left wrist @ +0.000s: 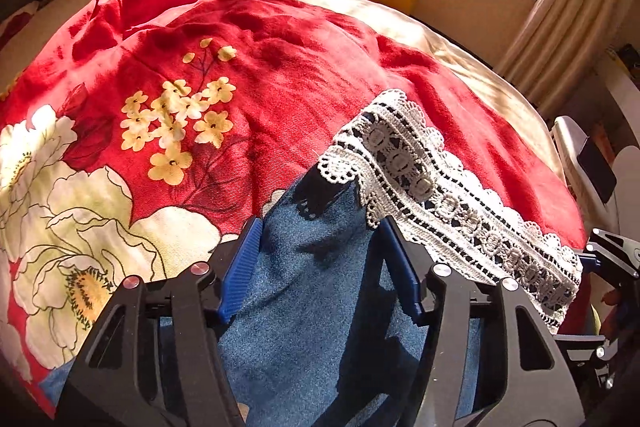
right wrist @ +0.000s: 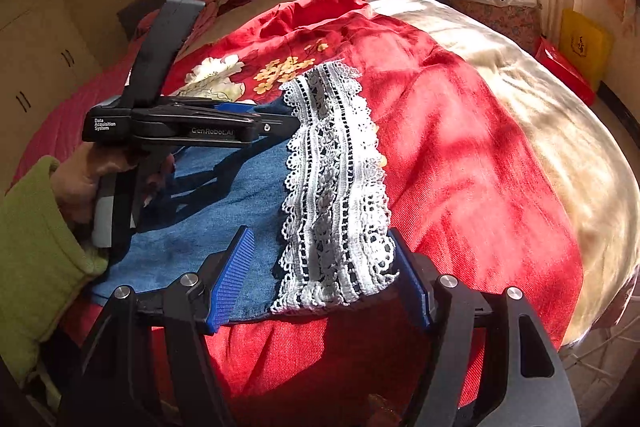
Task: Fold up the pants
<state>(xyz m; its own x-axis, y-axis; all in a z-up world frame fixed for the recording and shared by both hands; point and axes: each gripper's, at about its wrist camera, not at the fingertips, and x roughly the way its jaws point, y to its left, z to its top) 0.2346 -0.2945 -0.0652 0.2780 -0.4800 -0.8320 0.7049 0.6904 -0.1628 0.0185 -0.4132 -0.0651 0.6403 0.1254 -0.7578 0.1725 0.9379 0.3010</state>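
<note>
1. holding my left gripper (left wrist: 320, 259) over the denim pants (left wrist: 304, 291) on the red floral bedspread (left wrist: 280, 75), jaws spread, pinching nothing.
2. my right gripper (right wrist: 320, 275) straddles the white lace hem (right wrist: 336, 187), jaws spread.

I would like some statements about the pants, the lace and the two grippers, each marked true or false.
1. The pants are blue denim. True.
2. The white lace trim lies on the floor. False: it sits at the edge of the pants, on the red floral bedspread.
3. The right gripper has its jaws apart, standing to either side of the near end of the lace. True.
4. The left gripper is pointed at a folded towel. False: denim lies between its blue pads.
5. The sleeve at the hand holding the left gripper is black. False: it is green.
</note>
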